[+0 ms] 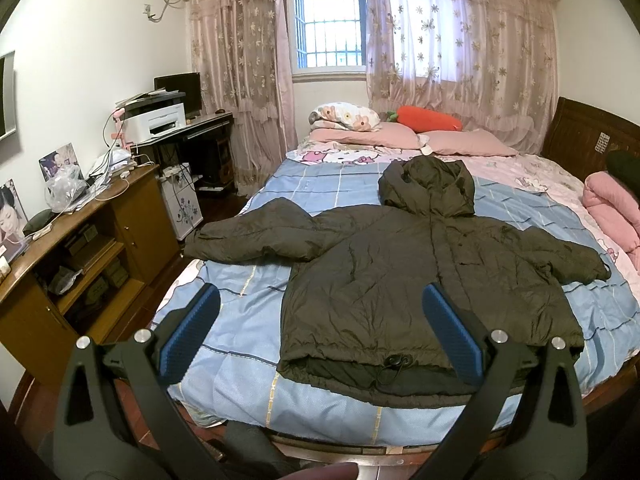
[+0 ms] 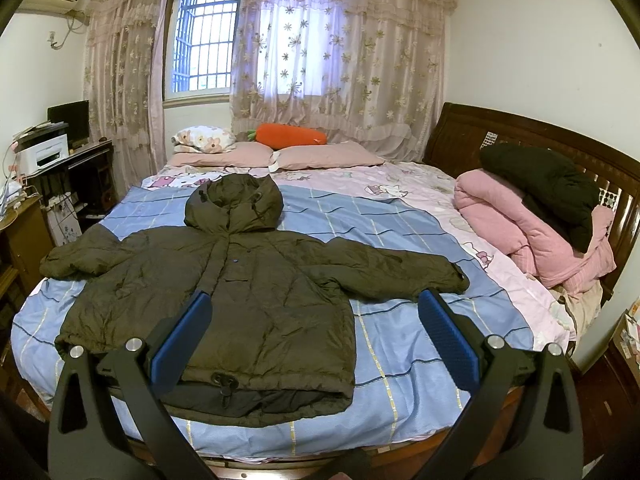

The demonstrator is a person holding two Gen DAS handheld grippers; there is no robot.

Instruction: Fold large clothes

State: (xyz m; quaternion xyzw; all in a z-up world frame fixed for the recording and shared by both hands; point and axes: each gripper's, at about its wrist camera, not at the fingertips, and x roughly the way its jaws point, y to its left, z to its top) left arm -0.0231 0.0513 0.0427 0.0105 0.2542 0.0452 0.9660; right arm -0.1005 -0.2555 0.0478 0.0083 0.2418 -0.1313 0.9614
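A dark olive hooded puffer jacket point(image 1: 400, 272) lies flat and spread out, front up, on the blue checked quilt point(image 1: 248, 320) of the bed, sleeves out to both sides, hood toward the pillows. It also shows in the right wrist view point(image 2: 248, 280). My left gripper point(image 1: 320, 300) is open and empty, held above the bed's near edge over the jacket's hem and left side. My right gripper point(image 2: 316, 308) is open and empty, above the jacket's right hem area and the quilt point(image 2: 420, 360).
Pink pillows point(image 2: 328, 156) and an orange carrot plush point(image 2: 292, 136) lie at the window end of the bed. A folded pink blanket point(image 2: 532, 232) with a dark garment point(image 2: 552, 184) on it sits by the headboard. A wooden cabinet point(image 1: 80, 248) and desk with printer point(image 1: 160, 124) stand left.
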